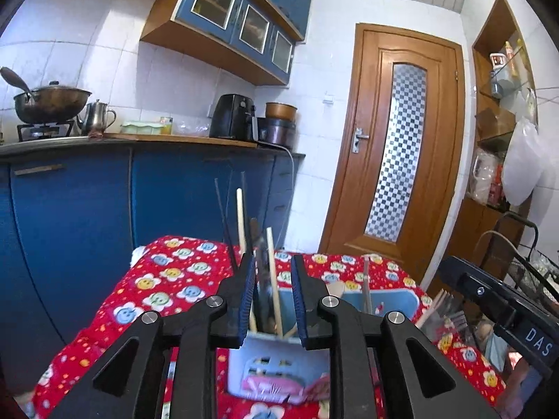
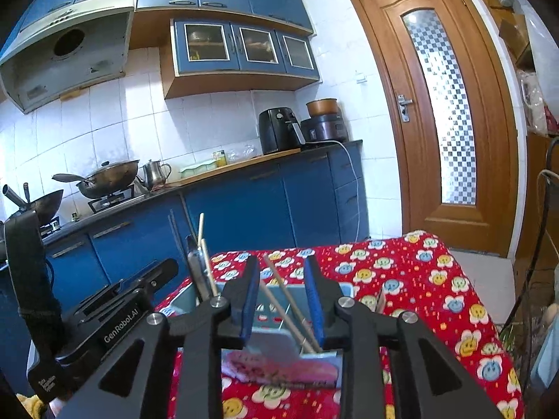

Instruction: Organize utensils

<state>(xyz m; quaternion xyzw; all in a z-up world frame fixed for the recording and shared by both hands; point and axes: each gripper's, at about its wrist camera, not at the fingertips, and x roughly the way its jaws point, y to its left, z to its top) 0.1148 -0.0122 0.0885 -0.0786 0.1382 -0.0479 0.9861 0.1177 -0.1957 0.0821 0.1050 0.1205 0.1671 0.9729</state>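
In the left wrist view, my left gripper [image 1: 271,265] stands open just in front of a pale utensil holder [image 1: 276,366] on the red flowered tablecloth [image 1: 167,279]. Wooden chopsticks [image 1: 271,272] and thin black chopsticks [image 1: 223,220] stand upright in the holder; the wooden ones show in the gap between the pads [image 1: 247,289] without touching them. In the right wrist view, my right gripper [image 2: 281,265] is open too. Two wooden chopsticks [image 2: 284,296] lean in a holder compartment [image 2: 279,345] between its pads, untouched. The left gripper's body [image 2: 115,310] is at the left.
A light blue holder section [image 1: 394,300] with a metal utensil [image 1: 365,279] sits to the right, forks [image 1: 445,314] beside it. Blue cabinets [image 2: 244,206], a counter with woks [image 2: 108,174] and appliances, and a wooden door [image 2: 447,111] stand beyond the table. A wire rack [image 1: 531,269] is at right.
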